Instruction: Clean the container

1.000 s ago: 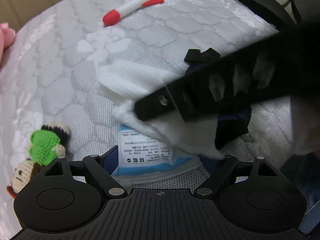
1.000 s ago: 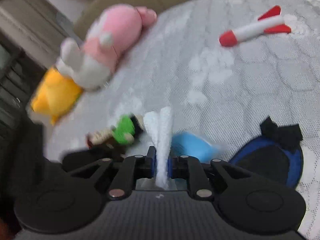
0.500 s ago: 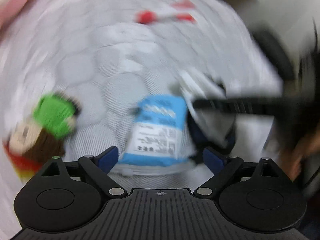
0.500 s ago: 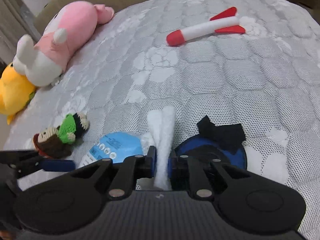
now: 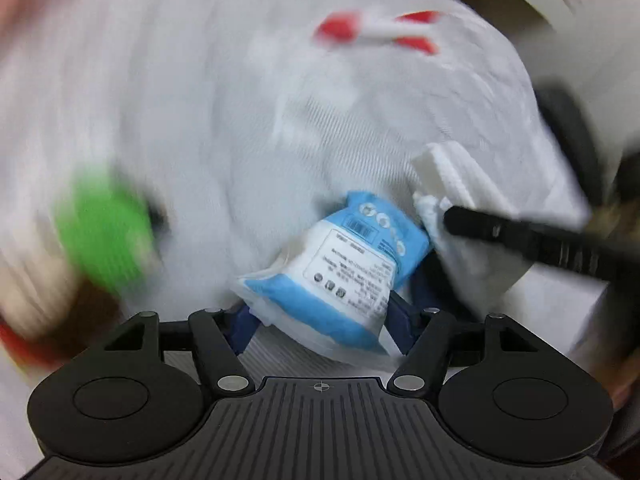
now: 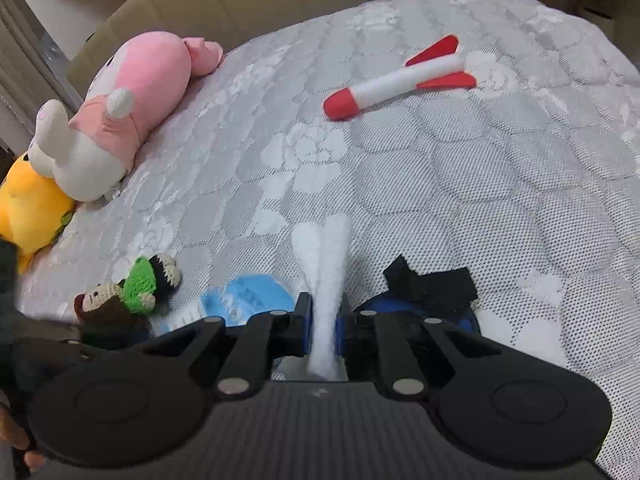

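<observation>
Container (image 6: 464, 316) low, mostly hidden — axis unclear; right gripper (image 6: 323, 320) clenched on upright white wipe (image 6: 322, 256).

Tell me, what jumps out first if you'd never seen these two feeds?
The white wipe pinched upright in the right gripper dominates the middle. The left gripper, jaws just closing, clamps the blue wipes packet. Behind, a red-and-white toy rocket lies on the mattress, with a pink plush far left.
</observation>
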`<state>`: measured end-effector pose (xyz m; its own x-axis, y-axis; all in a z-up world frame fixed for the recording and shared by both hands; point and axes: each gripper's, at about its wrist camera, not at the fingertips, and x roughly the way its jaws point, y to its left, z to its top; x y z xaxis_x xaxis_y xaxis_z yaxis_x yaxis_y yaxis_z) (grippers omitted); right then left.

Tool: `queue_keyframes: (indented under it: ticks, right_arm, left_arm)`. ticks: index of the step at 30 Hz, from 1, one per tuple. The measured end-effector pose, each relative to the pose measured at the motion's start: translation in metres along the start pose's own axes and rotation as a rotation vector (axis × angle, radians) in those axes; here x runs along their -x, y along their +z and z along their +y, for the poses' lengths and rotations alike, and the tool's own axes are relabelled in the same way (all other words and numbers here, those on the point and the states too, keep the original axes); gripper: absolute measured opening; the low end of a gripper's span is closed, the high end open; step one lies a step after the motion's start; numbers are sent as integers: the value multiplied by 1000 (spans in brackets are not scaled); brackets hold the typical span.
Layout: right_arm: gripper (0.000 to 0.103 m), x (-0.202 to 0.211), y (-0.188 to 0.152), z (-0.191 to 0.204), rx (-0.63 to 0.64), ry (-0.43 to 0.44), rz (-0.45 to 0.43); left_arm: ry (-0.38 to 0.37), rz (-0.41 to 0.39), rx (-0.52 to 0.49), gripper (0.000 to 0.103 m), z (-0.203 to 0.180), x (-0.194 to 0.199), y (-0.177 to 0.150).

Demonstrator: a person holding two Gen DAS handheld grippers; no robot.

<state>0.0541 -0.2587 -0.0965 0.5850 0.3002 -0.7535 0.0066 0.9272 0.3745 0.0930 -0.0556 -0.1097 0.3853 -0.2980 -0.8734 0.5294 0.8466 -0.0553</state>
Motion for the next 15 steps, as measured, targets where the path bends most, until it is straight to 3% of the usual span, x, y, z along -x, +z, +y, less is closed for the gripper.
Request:
queue_keyframes:
  ticks: [2,4,6,8,9,10,12,13,15]
  right_arm:
    - [14,4,1,0,-8,12,-23]
    - [14,12,4,0,-32,56,-74]
    - [14,21,9,-2,-92,207,-115]
    - [13,18,14,-1,-138,377,-82]
    - [13,14,14,3,-136,408,-58]
    - [13,10,12,8,-107,393,-34]
    - [14,1,6,16,-8,257,-2]
    - [14,-2,5,16,5,204,8]
    - [13,-1,6,5,-50,188,21]
  left_arm:
    - [85,-41,-188,70,-23,6,-6]
    - [80,-26,-284,68,-39,4,-12]
    - [82,-19,-384,67,-52,5,-22]
    - [112,-27,-486,67,-67,1,-30]
    - [127,-31,-537,69,-74,-2,-34]
    - [129,-27,-557,70,-77,-4,-37]
    - [109,-3,-546,71,-76,-7,-37]
    - [97,6,-526,71,-74,-8,-35]
    - [81,12,-481,73,-70,-8,-31]
